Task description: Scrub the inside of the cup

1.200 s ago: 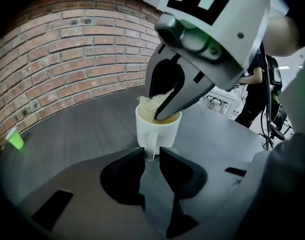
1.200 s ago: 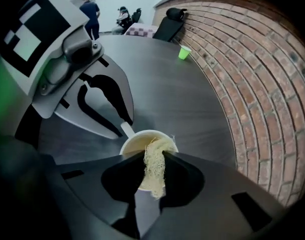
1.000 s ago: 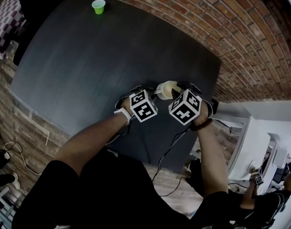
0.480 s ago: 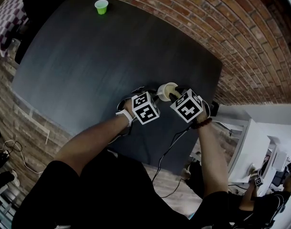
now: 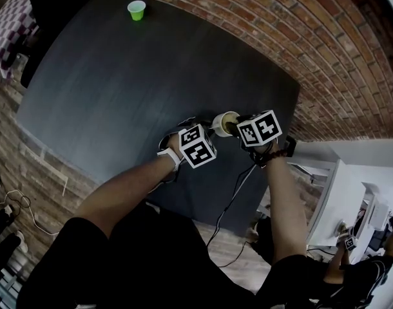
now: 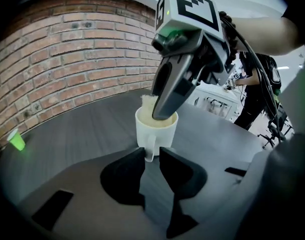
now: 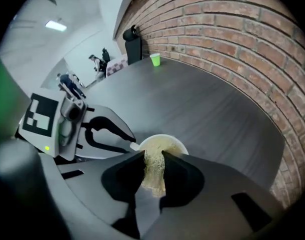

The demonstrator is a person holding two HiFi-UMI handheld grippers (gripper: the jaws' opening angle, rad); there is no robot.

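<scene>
A white cup stands upright near the front right corner of the dark table; it also shows in the head view as the cup. My left gripper is shut on the cup's handle. My right gripper is shut on a yellowish sponge, which reaches down into the cup. From the left gripper view, the right gripper tilts down into the cup's mouth, hiding most of the inside.
A small green cup stands at the table's far left corner, also seen as the green cup. A brick wall runs along the table's far and right sides. A cable hangs off the near edge.
The right gripper has tipped over and shifted slightly right above the cup, its marker cube now facing up. The cup and left gripper have barely moved.
</scene>
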